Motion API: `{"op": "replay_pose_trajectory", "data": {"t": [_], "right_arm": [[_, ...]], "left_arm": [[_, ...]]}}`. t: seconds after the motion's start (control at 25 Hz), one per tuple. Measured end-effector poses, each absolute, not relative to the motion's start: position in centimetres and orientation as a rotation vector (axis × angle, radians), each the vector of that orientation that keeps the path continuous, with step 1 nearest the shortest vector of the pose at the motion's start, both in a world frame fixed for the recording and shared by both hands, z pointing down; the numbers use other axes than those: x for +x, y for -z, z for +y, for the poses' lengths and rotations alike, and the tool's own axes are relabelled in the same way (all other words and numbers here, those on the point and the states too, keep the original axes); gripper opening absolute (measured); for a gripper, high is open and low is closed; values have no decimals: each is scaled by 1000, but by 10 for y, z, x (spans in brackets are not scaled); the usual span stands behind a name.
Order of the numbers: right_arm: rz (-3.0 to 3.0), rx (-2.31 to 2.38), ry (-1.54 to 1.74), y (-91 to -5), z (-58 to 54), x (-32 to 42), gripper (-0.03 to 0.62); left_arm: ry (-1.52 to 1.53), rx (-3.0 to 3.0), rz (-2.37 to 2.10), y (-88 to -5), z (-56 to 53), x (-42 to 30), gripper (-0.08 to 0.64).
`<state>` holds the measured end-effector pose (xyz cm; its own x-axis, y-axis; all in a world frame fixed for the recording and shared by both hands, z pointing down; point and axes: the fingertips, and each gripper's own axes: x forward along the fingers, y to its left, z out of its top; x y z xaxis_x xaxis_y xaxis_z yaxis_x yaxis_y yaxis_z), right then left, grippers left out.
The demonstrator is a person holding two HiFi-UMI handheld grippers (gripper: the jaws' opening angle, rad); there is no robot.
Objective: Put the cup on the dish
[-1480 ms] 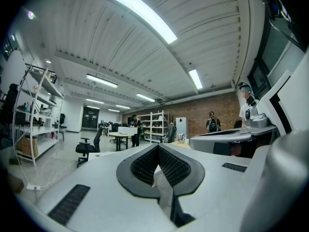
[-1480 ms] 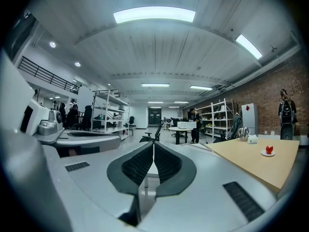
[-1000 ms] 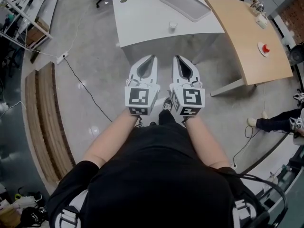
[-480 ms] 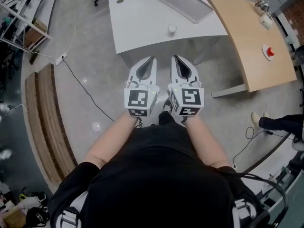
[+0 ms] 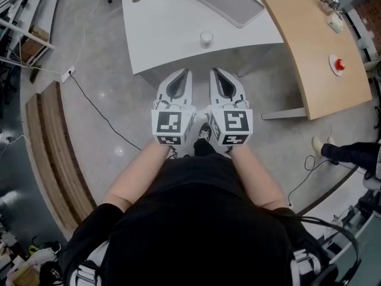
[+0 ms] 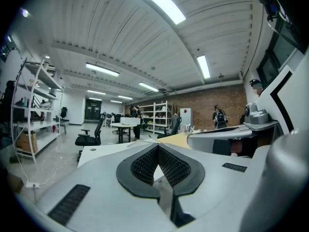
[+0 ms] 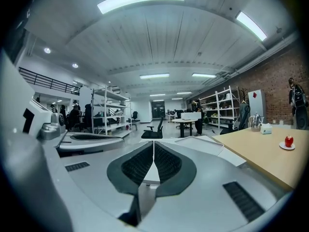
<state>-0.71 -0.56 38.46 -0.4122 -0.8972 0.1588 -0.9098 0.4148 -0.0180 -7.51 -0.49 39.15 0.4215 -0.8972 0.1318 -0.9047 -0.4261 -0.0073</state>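
A small white cup [image 5: 206, 38] stands near the front edge of the white table [image 5: 161, 22]. Behind it lies a flat grey tray-like dish [image 5: 226, 2], which the right gripper view shows as a pale rimmed slab [image 7: 203, 142]. I hold both grippers side by side at waist height over the floor, short of the table. My left gripper [image 5: 189, 71] is shut with nothing in it, its ribbed pads meeting at the tips [image 6: 157, 147]. The right gripper [image 5: 213, 70] is also shut and empty [image 7: 153, 144]. Both point toward the table.
A wooden table [image 5: 315, 46] adjoins at the right, carrying a red object on a small white plate [image 5: 338, 64] and a kettle [image 5: 328, 3]. A wooden bench [image 5: 53, 154] and a cable [image 5: 98, 106] lie on the floor at left. A person's legs [image 5: 351, 154] show at right.
The white table and cup have slid lower and left in the head view and look nearer. Both grippers stay shut, side by side, in the same pose.
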Motion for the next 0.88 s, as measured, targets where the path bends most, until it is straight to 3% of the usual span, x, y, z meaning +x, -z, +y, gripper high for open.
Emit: {"op": "replay_pose_trajectory", "data": {"t": [0.88], "right_arm": [[-2688,1468,-127,-367,-94,19,14]], "left_arm": [[-215,2584,-1767,-364,-91,-26,6]]}}
